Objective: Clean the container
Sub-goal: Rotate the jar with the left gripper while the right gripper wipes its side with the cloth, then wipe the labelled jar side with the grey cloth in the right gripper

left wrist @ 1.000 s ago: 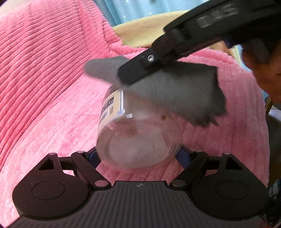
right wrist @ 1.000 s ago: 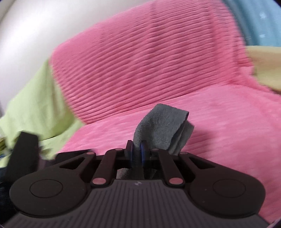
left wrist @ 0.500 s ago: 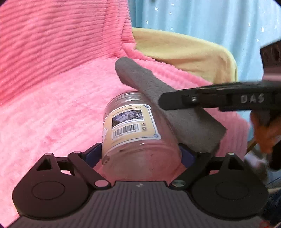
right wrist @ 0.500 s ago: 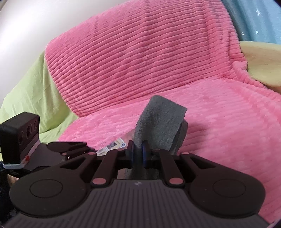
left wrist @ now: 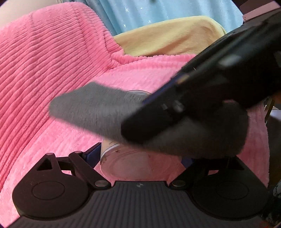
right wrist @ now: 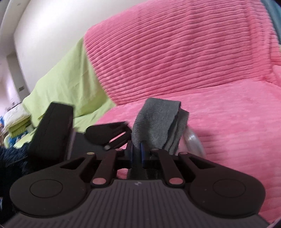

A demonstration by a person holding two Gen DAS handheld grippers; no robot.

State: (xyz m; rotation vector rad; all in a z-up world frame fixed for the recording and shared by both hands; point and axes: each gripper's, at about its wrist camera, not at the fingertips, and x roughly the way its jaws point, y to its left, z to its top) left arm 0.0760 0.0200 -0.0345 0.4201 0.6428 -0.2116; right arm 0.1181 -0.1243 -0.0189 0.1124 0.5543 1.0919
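A clear plastic jar point(left wrist: 140, 164) with a paper label lies on its side between the blue pads of my left gripper point(left wrist: 140, 154), which is shut on it. The jar's base faces the camera and carries brown specks. My right gripper point(right wrist: 137, 154) is shut on a folded grey cloth point(right wrist: 158, 121). In the left wrist view that cloth point(left wrist: 91, 108) lies across the top of the jar, hiding most of it, and the right gripper's black body point(left wrist: 202, 98) crosses from the upper right. The jar's rim point(right wrist: 193, 138) peeks out beside the cloth in the right wrist view.
A pink ribbed blanket point(left wrist: 43, 70) covers the sofa beneath and behind the jar. A yellow cushion point(left wrist: 166, 36) and a blue starred curtain point(left wrist: 158, 10) lie beyond it. A green cover point(right wrist: 66, 73) drapes the sofa's left part, under a white wall.
The right gripper has swept the grey cloth leftward and across the top of the jar, so the label is now covered. The left gripper has tilted while keeping hold of the jar.
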